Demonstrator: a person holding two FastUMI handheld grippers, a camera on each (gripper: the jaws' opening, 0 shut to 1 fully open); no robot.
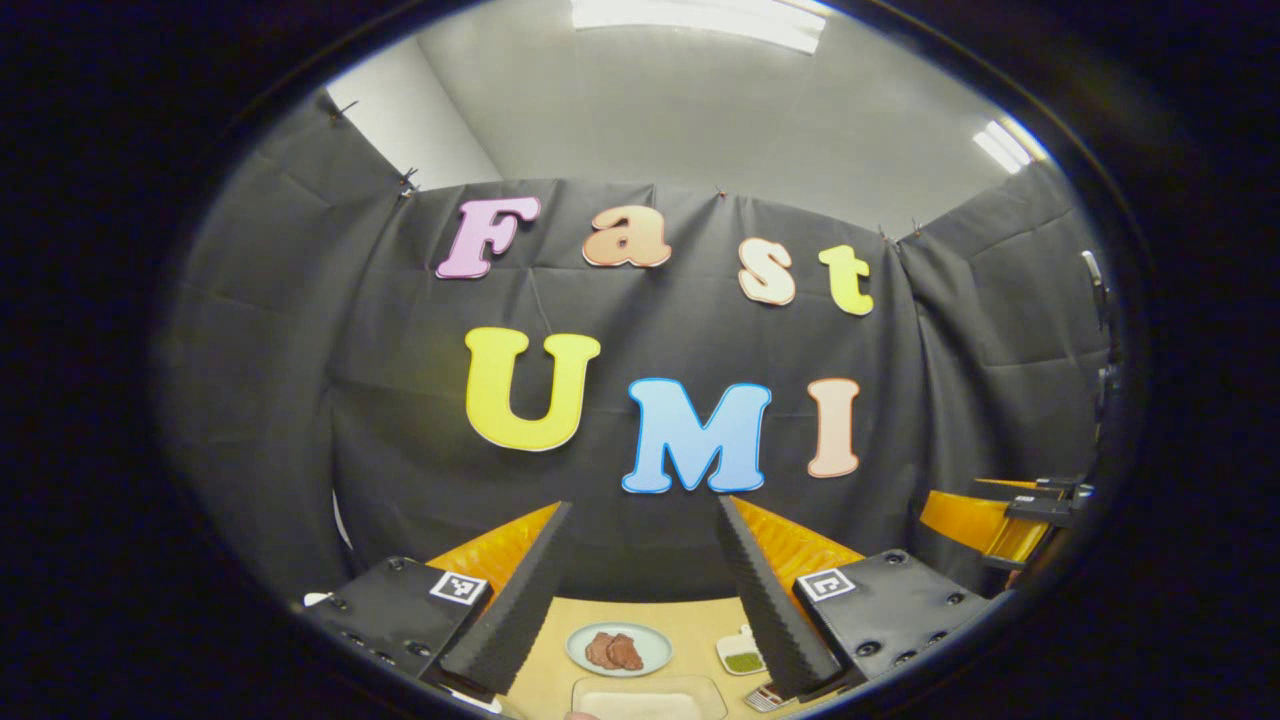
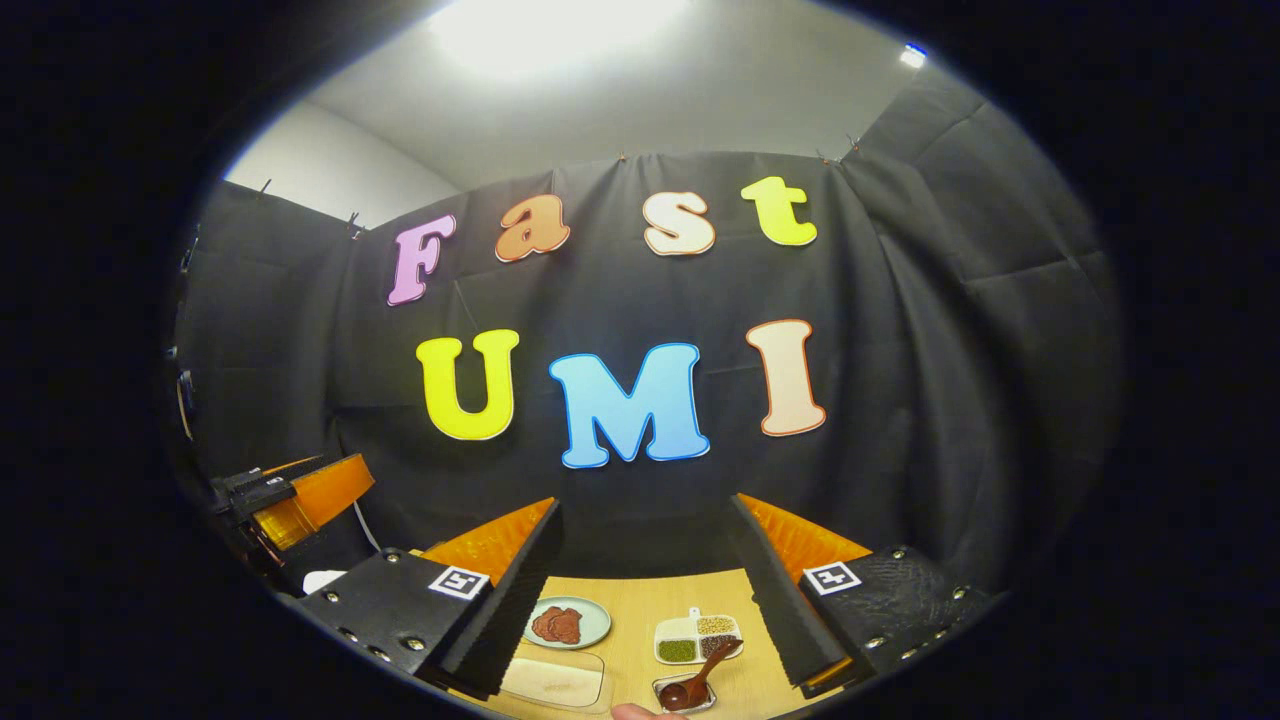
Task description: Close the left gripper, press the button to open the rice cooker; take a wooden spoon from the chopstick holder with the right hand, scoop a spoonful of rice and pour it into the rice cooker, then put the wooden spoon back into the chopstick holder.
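Observation:
Both grippers are held high, facing the booth wall, with the tan table low between their fingers. My right gripper [image 2: 645, 505] is open and holds nothing. Below it a dark wooden spoon [image 2: 703, 672] rests tilted in a small square holder [image 2: 668, 684]. A clear tray of white rice [image 2: 552, 680] lies to the left of the spoon. My left gripper [image 1: 643, 508] is open too and empty, with the rice tray [image 1: 648, 698] under it. At the left of the right gripper view the left gripper [image 2: 300, 495] is seen from the side.
A pale plate with brown meat [image 2: 566, 623] and a divided dish of grains [image 2: 697, 638] sit at the table's back. The same plate [image 1: 617, 650] and dish [image 1: 742, 658] appear between the left fingers. A fingertip [image 2: 640, 712] pokes in at the bottom.

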